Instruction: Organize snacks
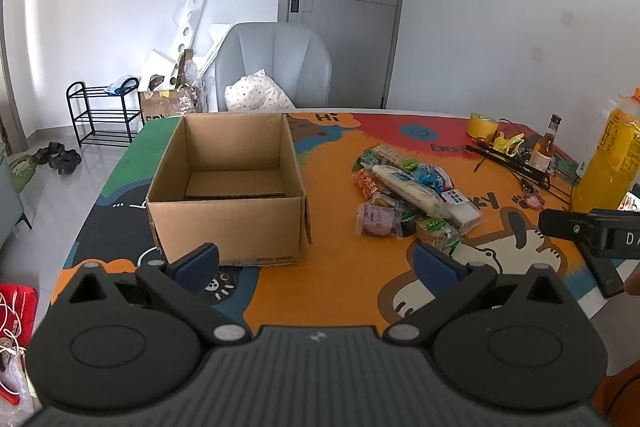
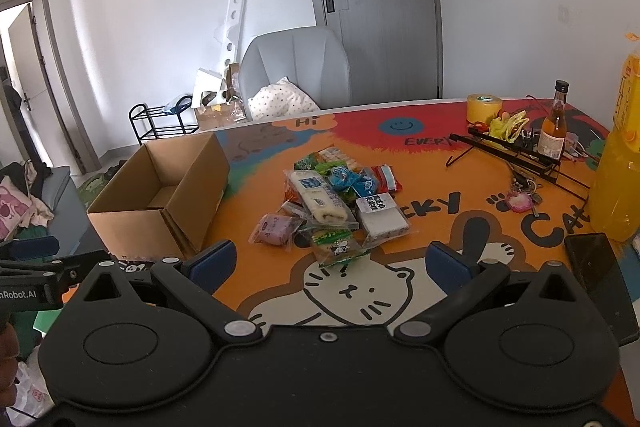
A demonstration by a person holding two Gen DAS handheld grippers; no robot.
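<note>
The left gripper (image 1: pixel 316 261) has a matte black plastic body with a ribbed grey-black centre panel; two rounded housings, each with a raised circular disc, flank it; angled black linkage arms carry silver round pivot screws; the fingers (image 1: pixel 199 260) end in dark blue pads. The right gripper (image 2: pixel 330 263) is built alike, with smooth black housings, silver pivot screws and blue pads on its fingers (image 2: pixel 214 261); seen from the other camera, each tool's side bears white lettering, partly cut off.
</note>
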